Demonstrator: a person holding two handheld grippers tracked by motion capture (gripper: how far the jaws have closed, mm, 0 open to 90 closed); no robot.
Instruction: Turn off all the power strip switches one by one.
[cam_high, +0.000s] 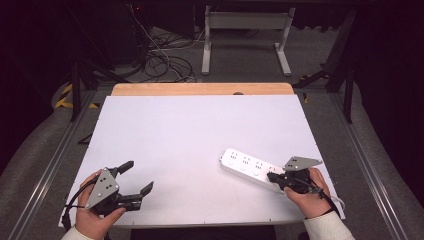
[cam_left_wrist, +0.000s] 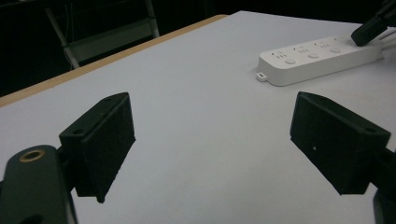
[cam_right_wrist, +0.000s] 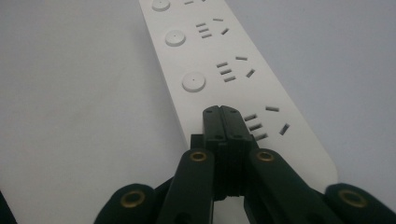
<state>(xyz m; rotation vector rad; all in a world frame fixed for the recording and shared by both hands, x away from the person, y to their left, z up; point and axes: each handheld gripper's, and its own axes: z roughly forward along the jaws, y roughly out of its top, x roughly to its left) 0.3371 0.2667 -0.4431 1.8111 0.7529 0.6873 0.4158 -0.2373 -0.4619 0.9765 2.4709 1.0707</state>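
Note:
A white power strip (cam_high: 247, 167) (cam_left_wrist: 317, 58) (cam_right_wrist: 219, 56) with round buttons beside its sockets lies at an angle on the white table (cam_high: 175, 130), right of centre. My right gripper (cam_high: 270, 176) (cam_right_wrist: 220, 110) is shut with nothing between its jaws. Its joined tips sit on the strip's near end, beside the last socket, and hide whatever lies under them. This gripper (cam_left_wrist: 369, 30) also appears at the strip's far end in the left gripper view. My left gripper (cam_high: 137, 177) (cam_left_wrist: 212, 121) is held open over bare table at the front left, well apart from the strip.
The table's far edge is a wooden strip (cam_high: 200, 89). Beyond it, cables (cam_high: 160, 57) lie on the floor beside a white desk frame (cam_high: 245, 35). Metal rails (cam_high: 55, 155) run along both sides of the table.

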